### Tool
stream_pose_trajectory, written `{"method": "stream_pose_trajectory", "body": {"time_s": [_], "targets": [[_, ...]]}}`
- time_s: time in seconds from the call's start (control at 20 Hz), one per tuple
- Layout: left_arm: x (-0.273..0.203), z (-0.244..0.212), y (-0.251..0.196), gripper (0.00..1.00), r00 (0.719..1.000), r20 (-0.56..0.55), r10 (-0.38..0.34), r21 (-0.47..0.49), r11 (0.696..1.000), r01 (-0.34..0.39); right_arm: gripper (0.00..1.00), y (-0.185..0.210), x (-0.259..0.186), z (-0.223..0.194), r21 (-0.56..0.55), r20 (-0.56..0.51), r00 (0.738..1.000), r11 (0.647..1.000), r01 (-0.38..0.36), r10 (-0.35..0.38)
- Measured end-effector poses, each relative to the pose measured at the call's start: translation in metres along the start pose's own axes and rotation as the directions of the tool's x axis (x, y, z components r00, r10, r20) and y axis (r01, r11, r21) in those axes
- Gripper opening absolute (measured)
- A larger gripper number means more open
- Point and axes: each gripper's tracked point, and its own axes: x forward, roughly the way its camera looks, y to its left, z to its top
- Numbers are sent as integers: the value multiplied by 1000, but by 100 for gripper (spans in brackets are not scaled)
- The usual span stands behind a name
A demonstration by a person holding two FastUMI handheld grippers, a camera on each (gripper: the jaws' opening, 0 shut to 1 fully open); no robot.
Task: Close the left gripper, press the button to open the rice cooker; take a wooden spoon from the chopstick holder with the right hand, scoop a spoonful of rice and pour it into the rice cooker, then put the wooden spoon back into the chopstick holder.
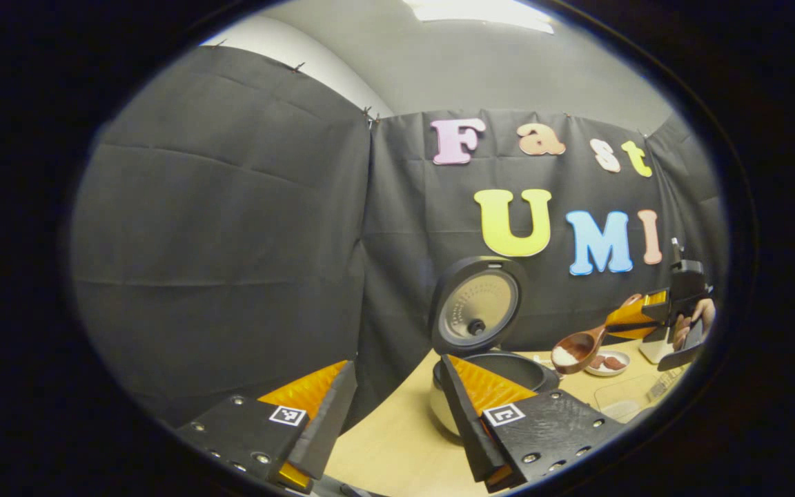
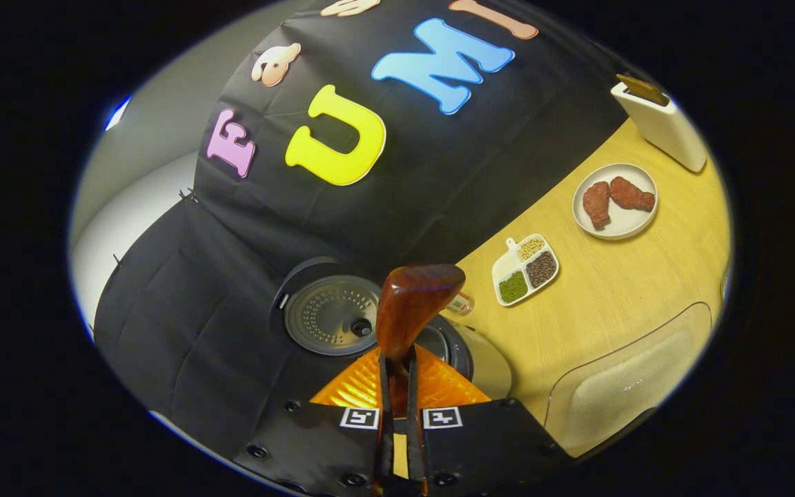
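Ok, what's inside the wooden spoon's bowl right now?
The left gripper view shows white rice in the wooden spoon. In the right gripper view the bowl's back faces the camera, hiding its contents.

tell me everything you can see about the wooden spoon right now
The wooden spoon is reddish-brown, glossy wood with a rounded bowl and a handle that widens toward the grip. The right gripper is shut on its handle, both fingers pressing it. In the left gripper view its bowl faces up with a small heap of white rice in it, held in the air just right of the open rice cooker. In the right gripper view its underside points toward the cooker.
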Motion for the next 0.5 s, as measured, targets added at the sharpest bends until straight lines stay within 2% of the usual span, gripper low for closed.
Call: {"method": "stream_pose_trajectory", "body": {"time_s": [0.05,0.3,0.35,0.5], "targets": [[-1,-2,5,78,1000,-4,9,-1,1000,-9,9,5,8,-2,-10,-7,1000,1000,-7,7],[0,-9,16,75,998,-20,53,-11,999,-53,8,23,41,-22,-81,-44,999,996,-29,25],[0,-9,18,78,998,-22,60,-13,998,-60,9,22,45,-27,-99,-51,998,995,-30,25],[-1,-13,23,75,996,-29,82,-10,997,-82,9,24,61,-39,-168,-71,997,986,-24,12]]}}
